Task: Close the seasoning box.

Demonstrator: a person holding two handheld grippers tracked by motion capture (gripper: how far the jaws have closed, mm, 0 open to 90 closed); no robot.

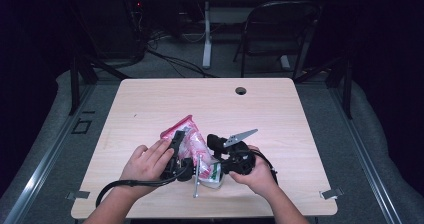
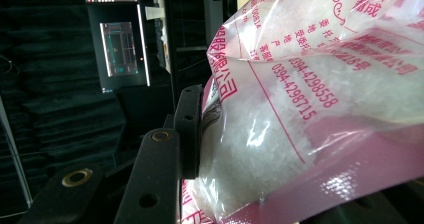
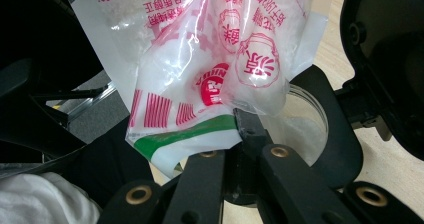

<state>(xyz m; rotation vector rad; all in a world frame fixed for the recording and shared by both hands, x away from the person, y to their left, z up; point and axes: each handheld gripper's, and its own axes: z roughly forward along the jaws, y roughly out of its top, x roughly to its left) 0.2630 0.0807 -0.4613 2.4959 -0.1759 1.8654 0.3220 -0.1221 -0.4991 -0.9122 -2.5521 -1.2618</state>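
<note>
Bag (image 1: pixel 186 140) of white granules, near the counter's (image 1: pixel 280 119) front edge, slants toward the far-left corner. Left hand-held gripper (image 1: pixel 176 145) clamps its side; right hand-held gripper (image 3: pixel 239 118) pinches its lower corner over a clear cup (image 3: pixel 305 129).

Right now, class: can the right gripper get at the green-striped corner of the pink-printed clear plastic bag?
Probably yes: the right gripper looks pinched on that green-striped corner of the pink-printed clear plastic bag, nothing between.

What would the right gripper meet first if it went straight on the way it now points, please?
Probably the pink and clear bag: the right gripper already pinches its green-striped corner, and the bag's white contents hang directly ahead of the jaws.
</note>
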